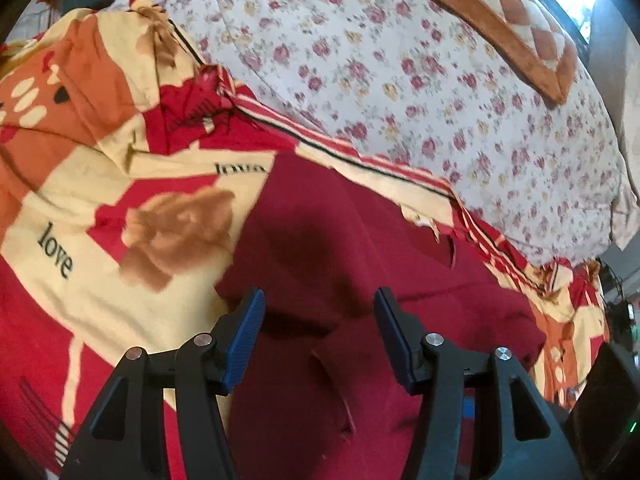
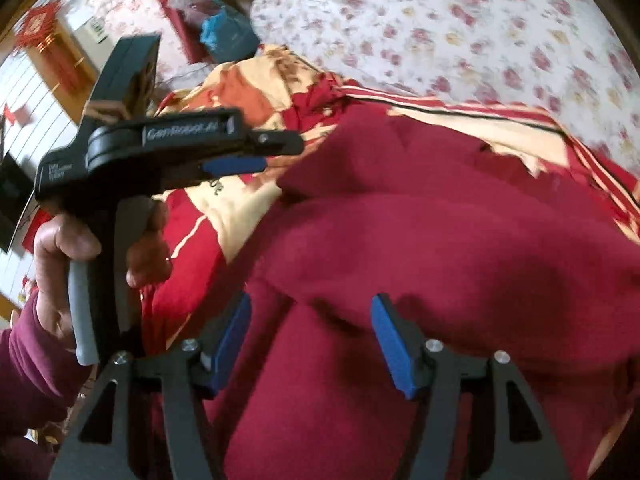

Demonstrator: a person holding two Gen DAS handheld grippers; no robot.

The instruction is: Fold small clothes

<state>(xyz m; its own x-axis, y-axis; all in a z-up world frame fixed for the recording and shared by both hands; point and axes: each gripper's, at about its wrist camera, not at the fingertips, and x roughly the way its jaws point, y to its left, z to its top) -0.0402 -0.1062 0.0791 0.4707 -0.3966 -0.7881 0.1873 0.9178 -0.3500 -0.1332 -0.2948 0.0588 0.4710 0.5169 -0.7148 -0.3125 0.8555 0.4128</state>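
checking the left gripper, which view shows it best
The right wrist view: the left gripper shows whole from the side, with the hand holding it. The left wrist view shows only its own two fingers, open above the red garment.

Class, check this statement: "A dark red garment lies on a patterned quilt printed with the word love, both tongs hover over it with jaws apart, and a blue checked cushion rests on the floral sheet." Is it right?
Not quite. The cushion is brown and cream checked, not blue, as the left wrist view shows. The rest stands: the dark red garment lies on the quilt printed with love, and the left tongs and right tongs have jaws apart over it.
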